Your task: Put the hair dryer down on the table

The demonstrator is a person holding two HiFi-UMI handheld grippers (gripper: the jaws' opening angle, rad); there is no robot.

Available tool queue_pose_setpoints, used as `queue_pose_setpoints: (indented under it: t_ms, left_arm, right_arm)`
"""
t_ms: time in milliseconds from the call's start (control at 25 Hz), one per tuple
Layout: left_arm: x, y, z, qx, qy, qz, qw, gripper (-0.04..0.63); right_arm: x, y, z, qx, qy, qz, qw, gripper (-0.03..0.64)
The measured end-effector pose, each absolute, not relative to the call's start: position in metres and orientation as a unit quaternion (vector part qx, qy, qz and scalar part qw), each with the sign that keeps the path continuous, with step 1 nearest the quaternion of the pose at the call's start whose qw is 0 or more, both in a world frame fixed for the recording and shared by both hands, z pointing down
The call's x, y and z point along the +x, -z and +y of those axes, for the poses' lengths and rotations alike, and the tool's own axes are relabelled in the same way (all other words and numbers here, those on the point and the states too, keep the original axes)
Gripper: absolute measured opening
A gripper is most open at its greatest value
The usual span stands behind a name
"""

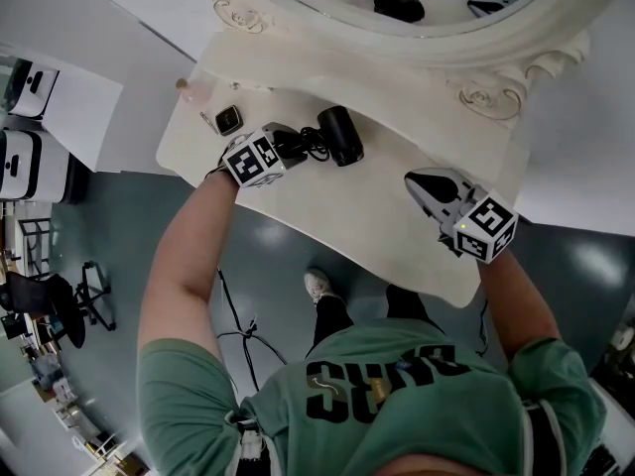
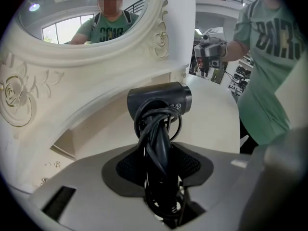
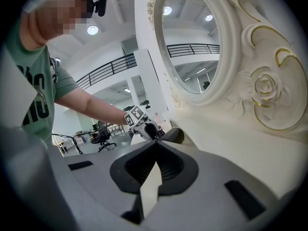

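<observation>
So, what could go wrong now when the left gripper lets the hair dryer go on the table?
1. The cord is bundled around the handle, between the jaws of the left gripper. A loop may catch on a jaw and drag the hair dryer when it opens.
2. The barrel is round, so it may roll on the table.
3. A small black object lies beside that gripper; pulling back could knock it.

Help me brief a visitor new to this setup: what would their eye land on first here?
First the black hair dryer, cord wound round its handle, clamped in the left gripper over the white table. Next the ornate white oval mirror with carved roses, at the table's back. The right gripper hangs shut and empty over the table's right part.
</observation>
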State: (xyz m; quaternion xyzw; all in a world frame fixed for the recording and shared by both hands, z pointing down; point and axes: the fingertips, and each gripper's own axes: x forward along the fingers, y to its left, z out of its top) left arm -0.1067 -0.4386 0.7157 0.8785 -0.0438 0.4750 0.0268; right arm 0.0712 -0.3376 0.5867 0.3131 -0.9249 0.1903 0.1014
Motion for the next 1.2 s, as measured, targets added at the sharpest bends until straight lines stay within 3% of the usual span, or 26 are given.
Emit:
queue_pose_setpoints:
  t_ms: [840,920,1000,1200]
  left_arm:
    - [-0.104,-0.748,-0.441,0.877,-0.477,-0.049,0.015,0.190]
    - [-0.104,-0.747,-0.440,0.876,-0.479,-0.053,0.022,0.208]
    - [-0.103,-0.746,-0.438,0.876,-0.478,-0.056,0.025,0.311]
    - [-0.107,-0.743,-0.442,0.876,-0.468,-0.111,0.021,0.342]
  right_arm:
    - [0.072,-0.598,-0.331,0.309,-0.204,-0.923,0.103,-0.006]
    - [0.070,-0.597,-0.331,0.308,-0.203,-0.924,0.104,-0.005]
    - [0.068,-0.596,-0.330,0.306,-0.202,-0.924,0.106,-0.006]
    - [0.066,-0.590,-0.330,0.307,-0.197,-0.925,0.110,-0.006]
